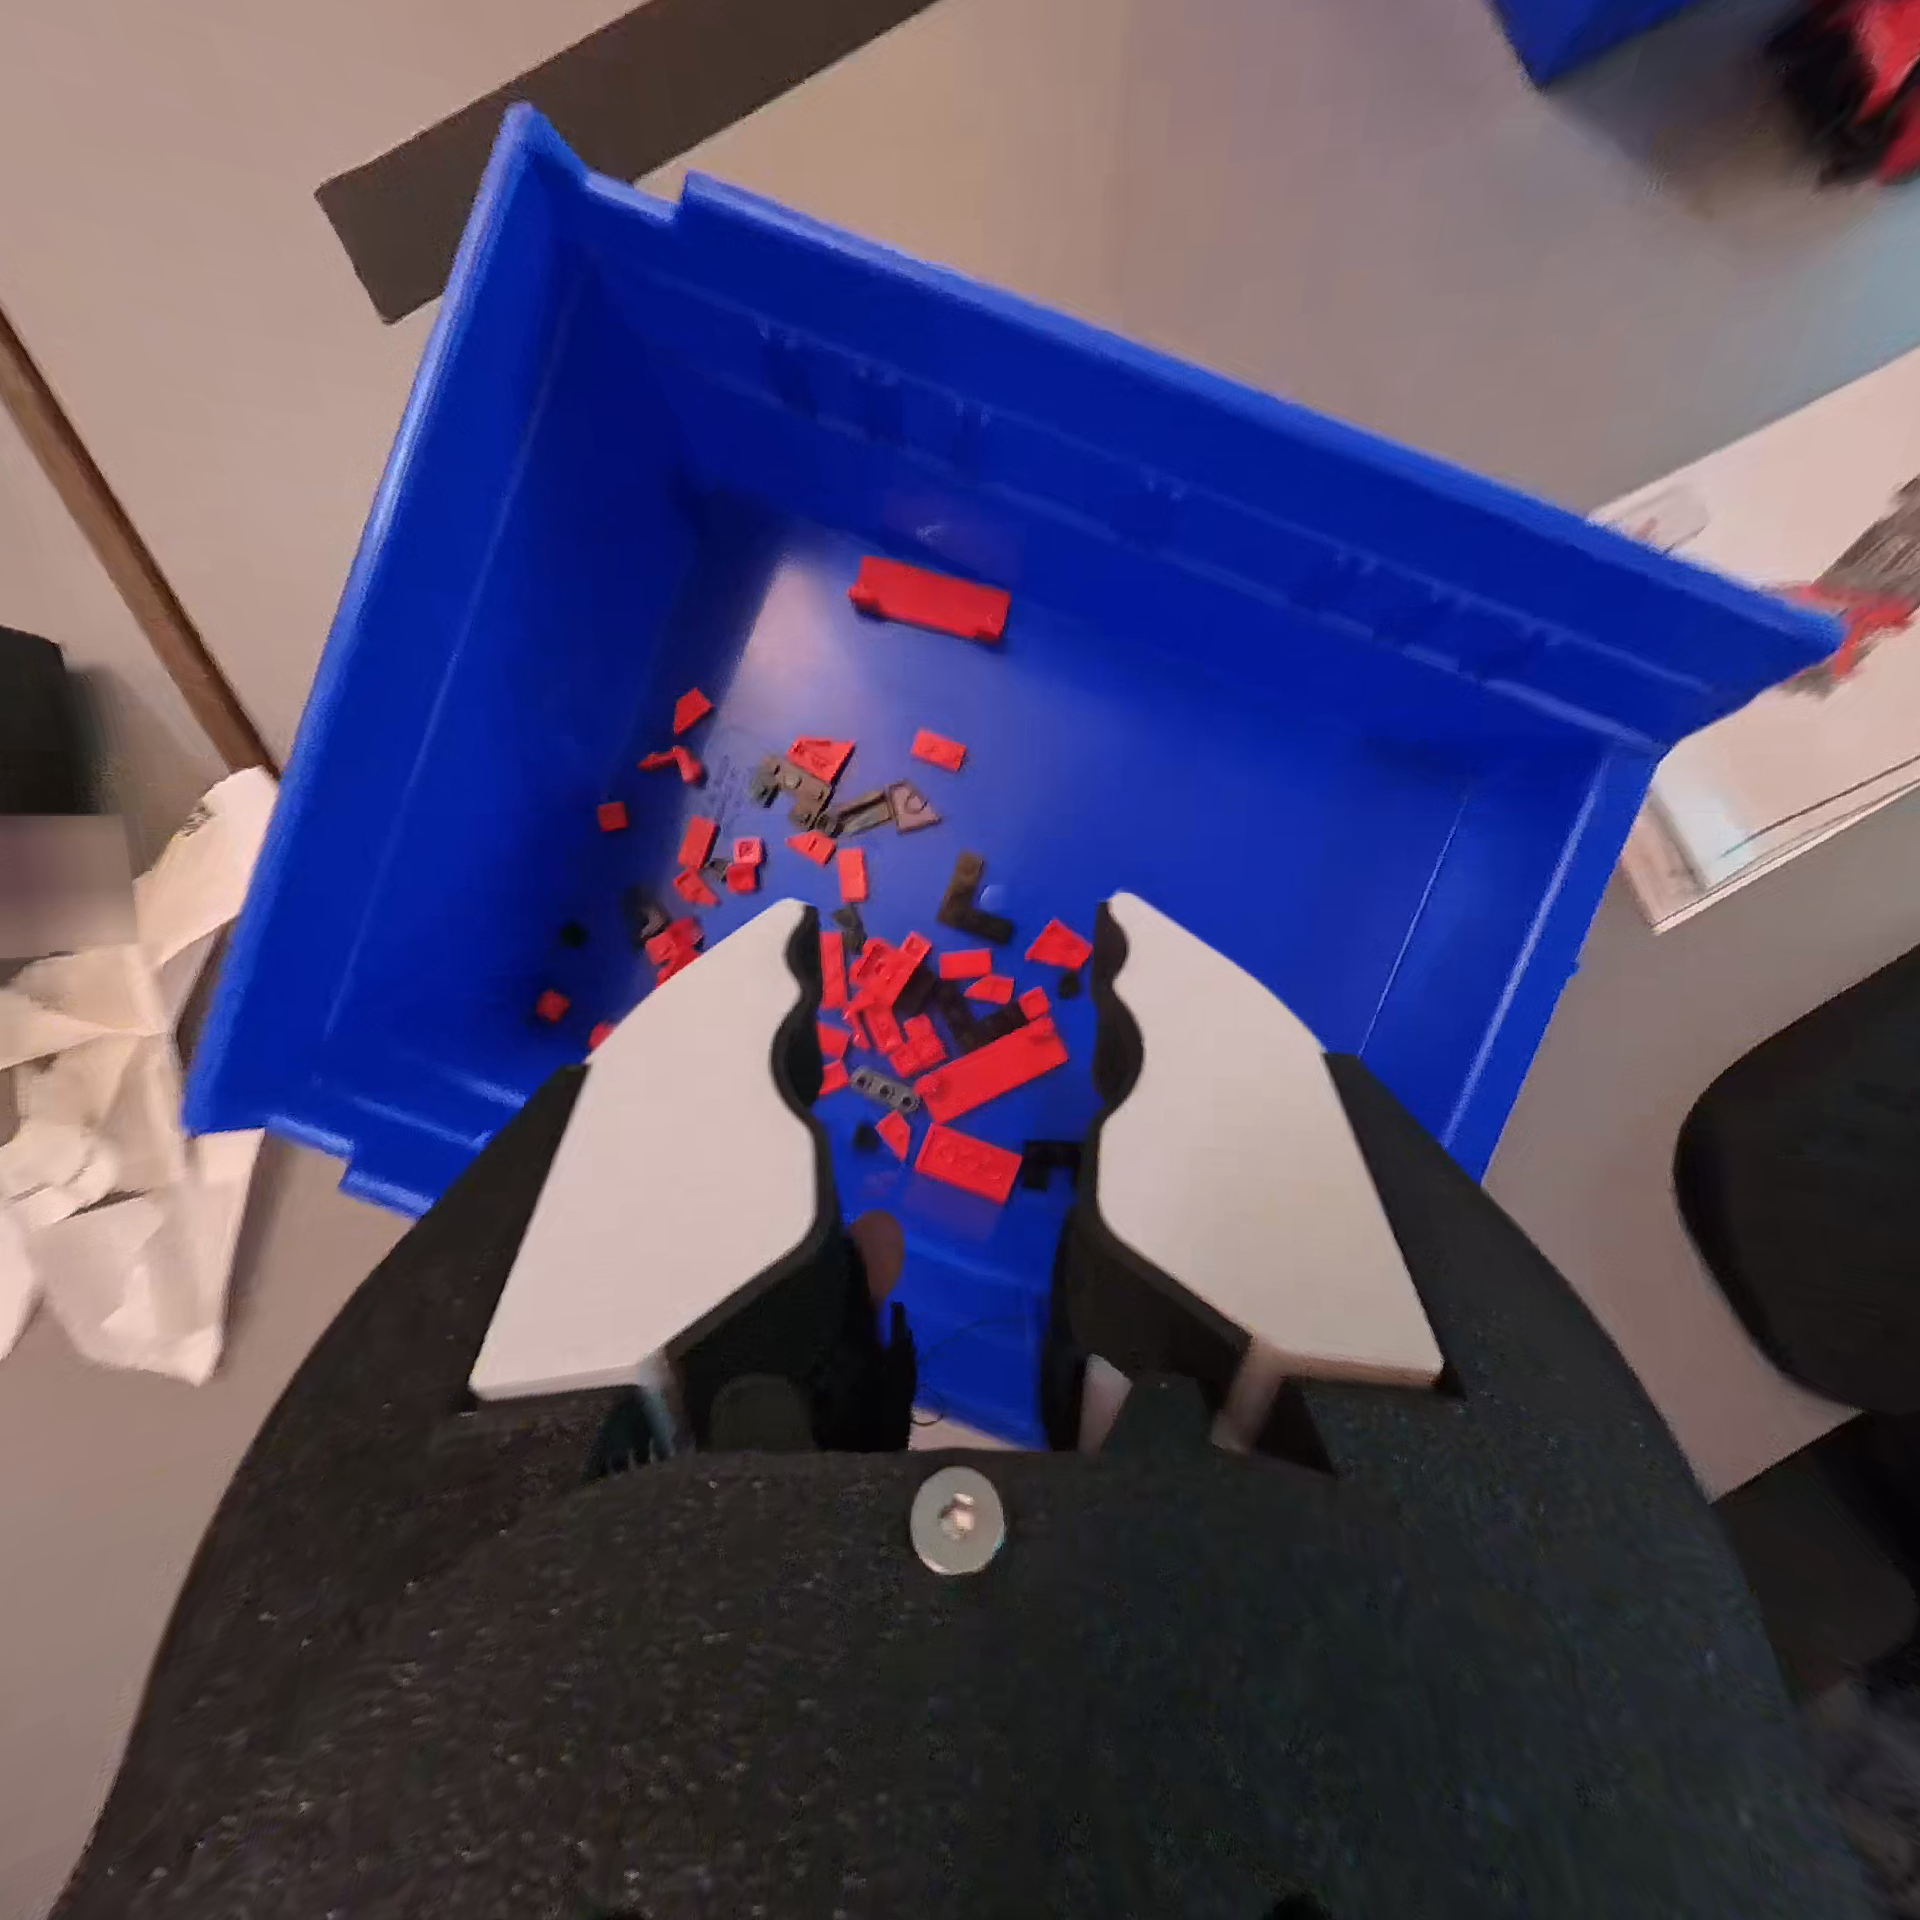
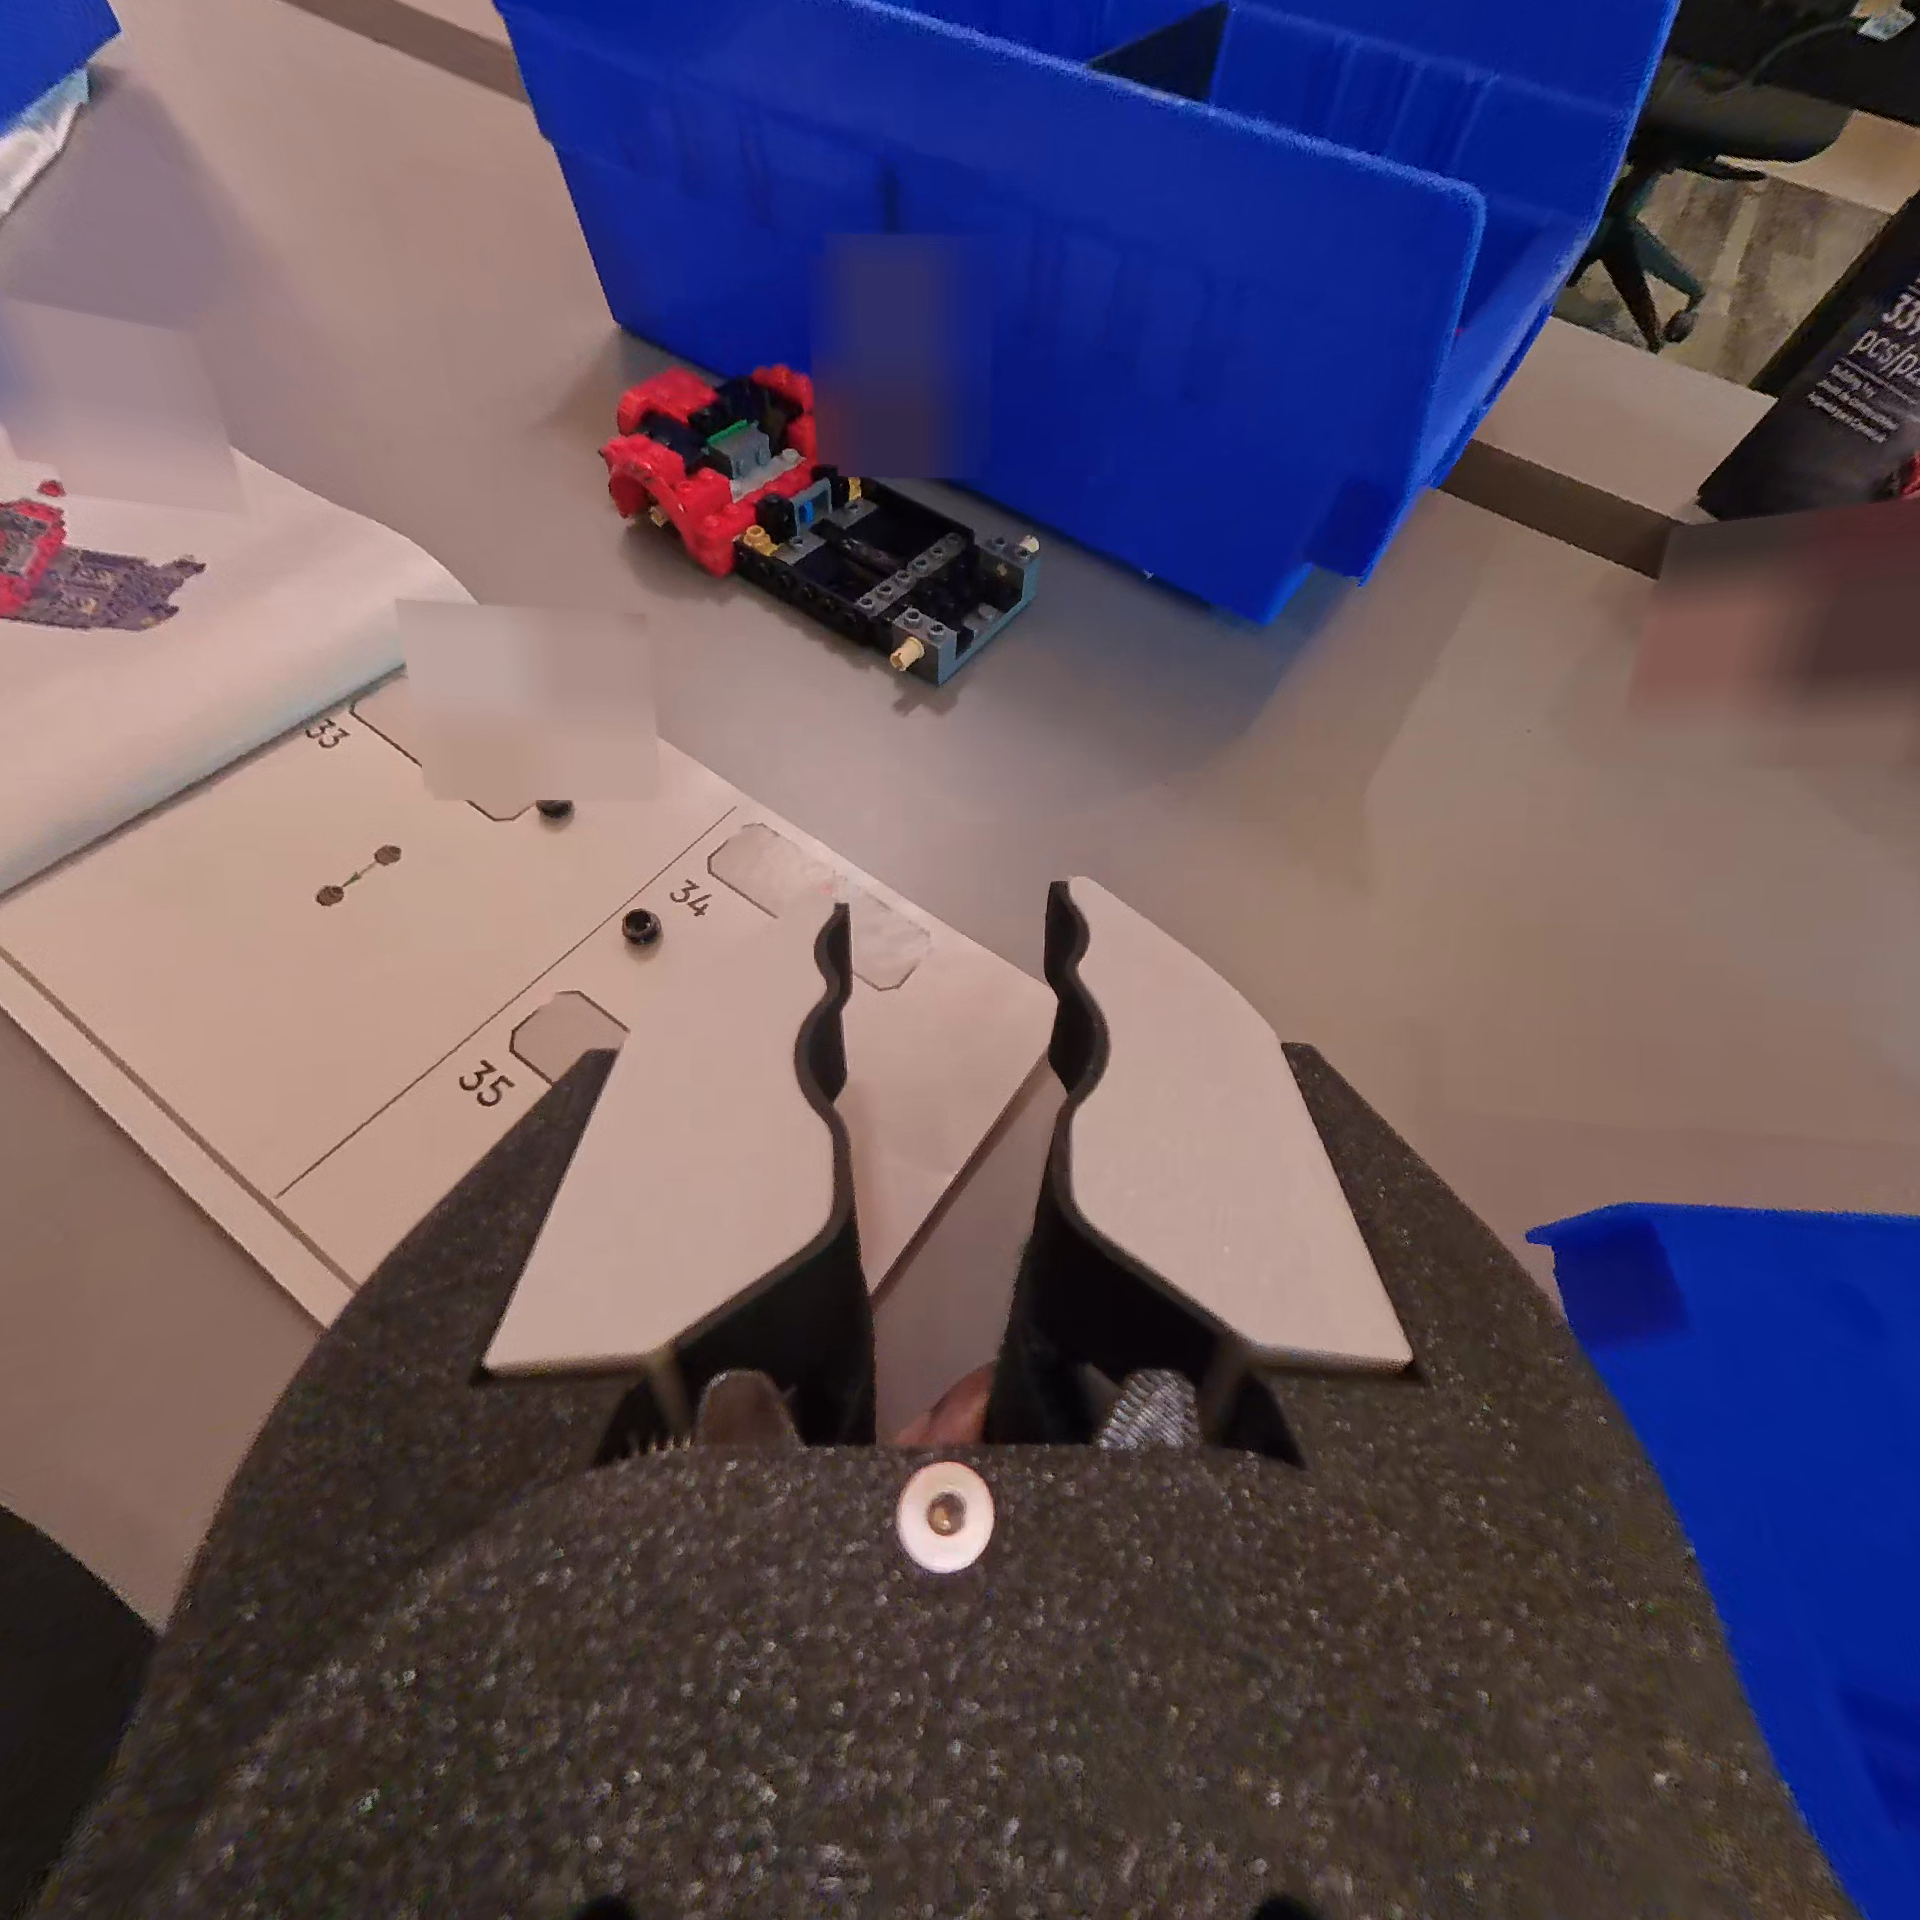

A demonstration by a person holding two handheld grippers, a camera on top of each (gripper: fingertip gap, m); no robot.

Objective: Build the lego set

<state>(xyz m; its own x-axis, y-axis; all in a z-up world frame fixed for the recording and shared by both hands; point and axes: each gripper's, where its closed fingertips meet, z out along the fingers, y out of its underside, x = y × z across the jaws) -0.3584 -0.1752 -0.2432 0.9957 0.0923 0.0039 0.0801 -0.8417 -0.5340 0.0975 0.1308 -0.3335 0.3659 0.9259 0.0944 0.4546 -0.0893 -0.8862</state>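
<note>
left wrist view: the left gripper (image 1: 951,914) hangs with its jaws apart over loose red and dark lego pieces (image 1: 914,1018) in the blue bin (image 1: 520,665) at frame centre. right gripper (image 2: 951,904) gapes empty above the instruction booklet (image 2: 312,987); the half-built car (image 2: 810,509) sits upper centre.

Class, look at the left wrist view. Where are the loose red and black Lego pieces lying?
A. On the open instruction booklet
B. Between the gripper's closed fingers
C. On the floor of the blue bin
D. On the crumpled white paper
C: the loose pieces are scattered on the floor of the blue bin, with the left gripper open above them.
</note>
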